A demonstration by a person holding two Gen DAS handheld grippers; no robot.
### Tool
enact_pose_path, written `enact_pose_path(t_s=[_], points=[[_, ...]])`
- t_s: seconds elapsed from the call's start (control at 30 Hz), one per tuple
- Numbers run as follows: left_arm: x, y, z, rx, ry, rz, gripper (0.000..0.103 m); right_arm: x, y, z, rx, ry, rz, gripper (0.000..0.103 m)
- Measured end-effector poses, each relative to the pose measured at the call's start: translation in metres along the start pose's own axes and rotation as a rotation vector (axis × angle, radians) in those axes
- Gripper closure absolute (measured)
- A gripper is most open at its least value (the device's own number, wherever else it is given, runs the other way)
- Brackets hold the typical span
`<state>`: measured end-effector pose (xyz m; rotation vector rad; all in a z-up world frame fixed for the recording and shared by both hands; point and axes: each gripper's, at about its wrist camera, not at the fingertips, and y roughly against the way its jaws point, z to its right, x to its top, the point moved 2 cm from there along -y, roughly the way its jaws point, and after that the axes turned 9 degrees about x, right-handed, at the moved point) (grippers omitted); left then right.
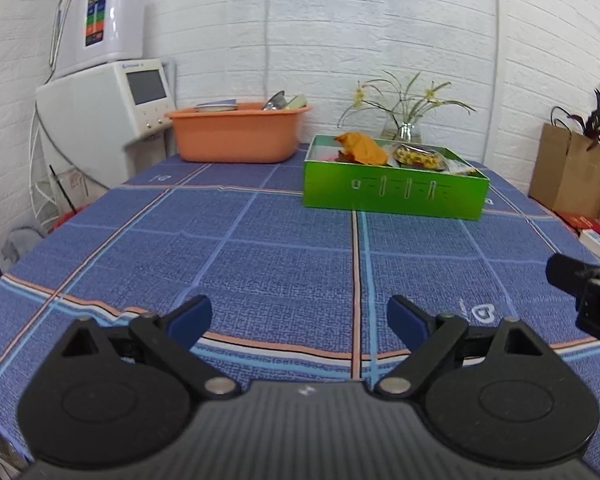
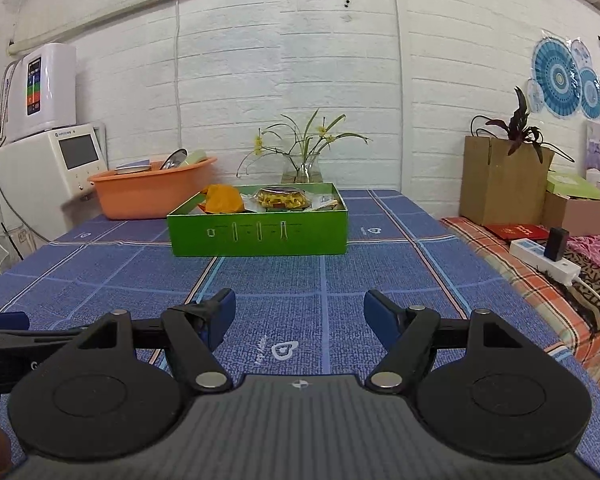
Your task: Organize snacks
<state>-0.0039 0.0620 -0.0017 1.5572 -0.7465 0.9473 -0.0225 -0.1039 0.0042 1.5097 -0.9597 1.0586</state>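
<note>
Both jaws stand wide apart with nothing between them, left gripper (image 1: 300,320) and right gripper (image 2: 300,316) low over the blue tablecloth (image 1: 259,248). Snacks (image 2: 285,199) lie inside the green box (image 2: 259,232), far ahead near an orange basin (image 2: 147,196).

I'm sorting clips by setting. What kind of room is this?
Probably a lived-in home room, not a lab: a checked blue tablecloth on the table, a glass vase of flowers by the white brick wall, and an orange wash basin holding dishes.

snacks (image 2: 277,199) half hidden by box wall (image 2: 259,236)
</note>
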Motion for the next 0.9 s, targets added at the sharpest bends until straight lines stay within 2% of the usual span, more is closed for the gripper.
enact_pose_path(t_s=[0.2,0.67,0.8,0.9], points=[[-0.001,0.002,0.008,-0.021,-0.037,0.005,0.014,-0.003,-0.002,0.005,0.0,-0.029,-0.009,0.0],[-0.006,0.002,0.019,-0.053,-0.051,-0.025,0.014,-0.01,-0.006,0.022,-0.02,-0.107,-0.013,0.0],[-0.008,0.003,0.017,-0.016,-0.011,-0.031,0.014,-0.01,-0.007,0.024,-0.023,-0.109,-0.016,0.0],[-0.008,0.004,0.018,0.013,-0.026,-0.022,0.014,-0.011,-0.008,0.024,-0.026,-0.105,-0.018,0.0]])
